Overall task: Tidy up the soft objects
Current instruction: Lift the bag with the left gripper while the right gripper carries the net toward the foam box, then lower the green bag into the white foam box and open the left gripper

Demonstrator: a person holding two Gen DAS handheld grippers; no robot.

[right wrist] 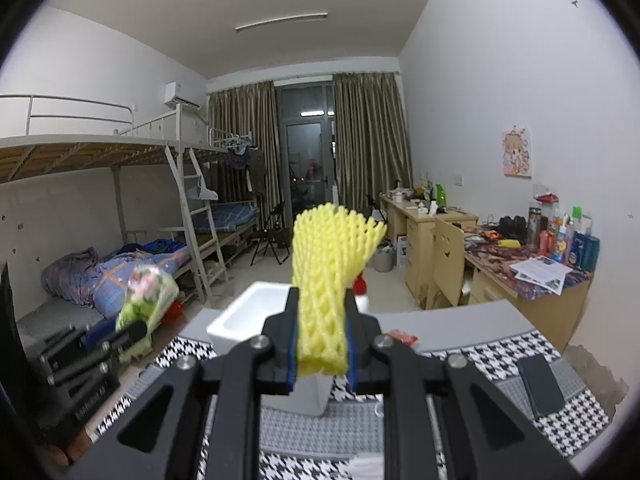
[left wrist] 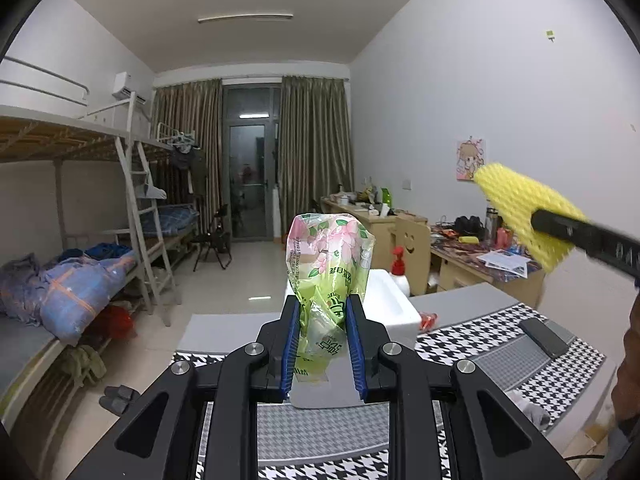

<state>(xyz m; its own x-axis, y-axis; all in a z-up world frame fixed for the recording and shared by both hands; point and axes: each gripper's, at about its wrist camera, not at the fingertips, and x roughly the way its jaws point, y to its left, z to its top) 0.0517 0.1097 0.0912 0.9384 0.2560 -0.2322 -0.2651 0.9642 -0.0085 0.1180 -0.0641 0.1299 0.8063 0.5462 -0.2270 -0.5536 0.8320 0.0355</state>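
My left gripper (left wrist: 322, 312) is shut on a crumpled green and pink flowered plastic bag (left wrist: 328, 256) and holds it upright in the air above the table. My right gripper (right wrist: 322, 312) is shut on a yellow foam net sleeve (right wrist: 326, 264), also held up above the table. The right gripper and its yellow net (left wrist: 524, 216) show at the far right of the left wrist view. The left gripper and its bag (right wrist: 146, 300) show blurred at the left of the right wrist view. A white foam box (right wrist: 252, 312) stands open on the table ahead of both grippers.
The table has a black and white houndstooth cloth (left wrist: 560, 384) with a dark phone (right wrist: 540, 388) on it. A red-capped spray bottle (left wrist: 400, 272) stands beside the box. Cluttered desks (right wrist: 532, 264) line the right wall. Bunk beds (left wrist: 72, 288) stand on the left.
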